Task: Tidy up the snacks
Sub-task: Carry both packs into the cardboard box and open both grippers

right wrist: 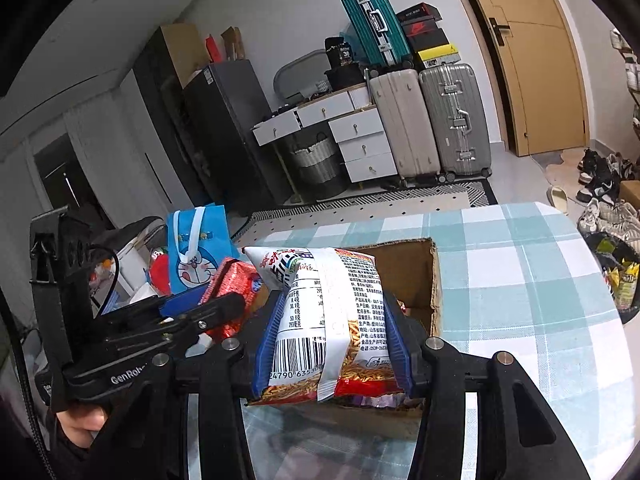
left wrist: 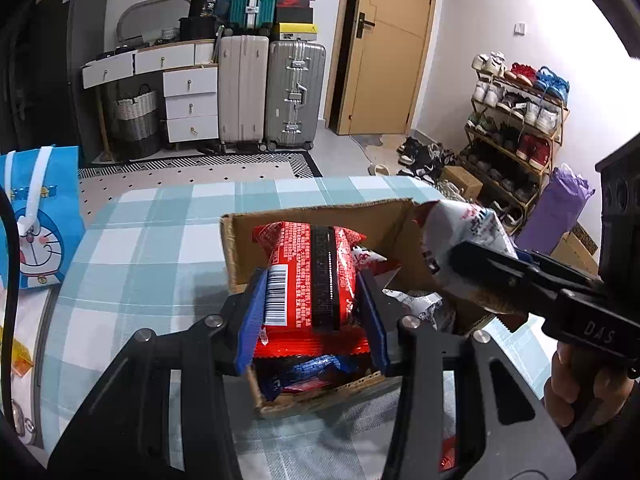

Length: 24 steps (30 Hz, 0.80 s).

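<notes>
Both grippers loaded. My left gripper point(left wrist: 312, 312) was clamped on a red snack packet point(left wrist: 310, 276), held over the open cardboard box point(left wrist: 316, 216) on the checked tablecloth point(left wrist: 140, 248). My right gripper point(right wrist: 334, 340) gripped a white noodle-snack bag point(right wrist: 332, 312), just above the box's near edge.

**Lived-in home, entry and storage corner**

Domestic room. A wooden door point(left wrist: 384, 44) stood top centre in the left wrist view, with a loaded shoe rack point(left wrist: 516, 120) at right and loose shoes point(left wrist: 424, 156) on the floor beside it. Suitcases point(left wrist: 272, 96) were stacked against the back wall next to a white drawer unit point(left wrist: 188, 100) and a woven laundry basket point(left wrist: 136, 120). A checked tablecloth point(left wrist: 140, 248) covered the table in the foreground.
</notes>
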Motion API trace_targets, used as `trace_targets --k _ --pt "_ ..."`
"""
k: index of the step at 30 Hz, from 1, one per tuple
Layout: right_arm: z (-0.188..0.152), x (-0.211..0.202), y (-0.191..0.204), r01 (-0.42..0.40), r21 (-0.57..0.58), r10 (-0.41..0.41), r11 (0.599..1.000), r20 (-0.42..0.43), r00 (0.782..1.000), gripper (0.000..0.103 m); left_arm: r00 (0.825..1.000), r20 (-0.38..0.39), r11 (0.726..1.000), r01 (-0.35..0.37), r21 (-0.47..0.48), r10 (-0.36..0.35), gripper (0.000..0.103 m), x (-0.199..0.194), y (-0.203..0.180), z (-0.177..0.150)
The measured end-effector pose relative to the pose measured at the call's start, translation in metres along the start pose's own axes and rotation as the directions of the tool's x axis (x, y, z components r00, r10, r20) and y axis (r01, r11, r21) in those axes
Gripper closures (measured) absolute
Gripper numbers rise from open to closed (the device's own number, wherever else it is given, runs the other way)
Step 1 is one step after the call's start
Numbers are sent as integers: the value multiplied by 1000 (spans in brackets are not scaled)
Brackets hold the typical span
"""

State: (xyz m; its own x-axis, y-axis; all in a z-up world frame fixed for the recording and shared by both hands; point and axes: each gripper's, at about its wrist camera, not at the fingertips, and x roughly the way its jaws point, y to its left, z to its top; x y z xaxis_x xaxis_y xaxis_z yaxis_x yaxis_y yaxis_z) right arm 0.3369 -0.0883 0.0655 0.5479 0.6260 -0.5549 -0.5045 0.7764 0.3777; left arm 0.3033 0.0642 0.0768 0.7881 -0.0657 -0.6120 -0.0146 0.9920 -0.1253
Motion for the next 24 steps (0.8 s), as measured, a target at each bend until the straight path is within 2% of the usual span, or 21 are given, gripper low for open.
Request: trace_targets --k 7,10,18,22,24 --pt "0 13 -7 -3 16 3 1000 -7 1000 55 1000 -16 1000 -6 5 6 61 27 3 -2" --pt "0 20 -10 -16 25 16 1000 -14 1000 55 999 -13 1000 30 0 -30 61 35 5 -3" --pt "-6 35 -12 -8 14 9 1000 -52 999 55 1000 -29 1000 7 10 -7 61 43 6 -5" --pt "-4 22 -9 -27 -4 27 1000 -7 1000 53 999 -27 1000 27 -5 -27 60 39 5 -4" --pt "-3 14 -6 -9 -21 9 1000 8 1000 52 1000 -24 1000 20 -3 -20 55 36 6 -5"
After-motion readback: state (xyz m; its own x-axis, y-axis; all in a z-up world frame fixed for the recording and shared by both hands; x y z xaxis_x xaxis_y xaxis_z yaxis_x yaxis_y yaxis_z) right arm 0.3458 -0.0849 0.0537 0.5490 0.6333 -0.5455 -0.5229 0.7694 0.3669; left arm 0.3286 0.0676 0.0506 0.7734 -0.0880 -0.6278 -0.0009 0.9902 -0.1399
